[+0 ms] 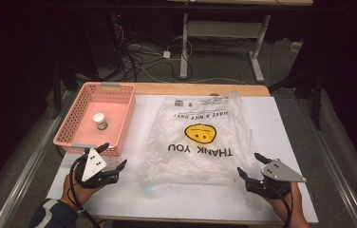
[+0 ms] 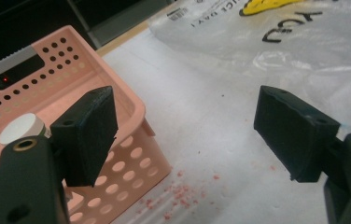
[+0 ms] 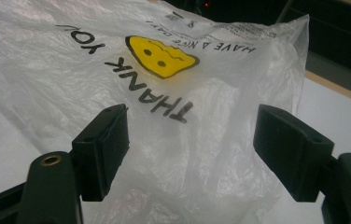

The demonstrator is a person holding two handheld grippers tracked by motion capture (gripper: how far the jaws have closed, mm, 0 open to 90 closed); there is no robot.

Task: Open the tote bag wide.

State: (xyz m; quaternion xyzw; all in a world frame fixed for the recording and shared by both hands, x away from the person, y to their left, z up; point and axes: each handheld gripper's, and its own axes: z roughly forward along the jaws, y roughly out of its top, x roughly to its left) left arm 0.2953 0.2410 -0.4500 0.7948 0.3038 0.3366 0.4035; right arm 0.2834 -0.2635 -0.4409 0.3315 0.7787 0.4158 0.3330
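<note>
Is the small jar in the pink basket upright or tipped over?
Upright. The jar stands on the floor of the basket with its white lid facing up, as the high view shows.

The crumpled clear plastic bag (image 1: pixel 200 137), lying just ahead of the right gripper (image 1: pixel 250 165), bears "THANK YOU" in black beneath a yellow smiley face, then "HAVE A NICE DAY!"; the small print beyond is probably a barcode label, unreadable.

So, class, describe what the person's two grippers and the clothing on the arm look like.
Both the left gripper and the right gripper are black with two blocky jaws, and each carries a grey three-cornered plate dotted with small holes. Brass-ringed holes mark the jaw arms. A black cable trails from each. The left arm wears a dark striped sleeve.
</note>
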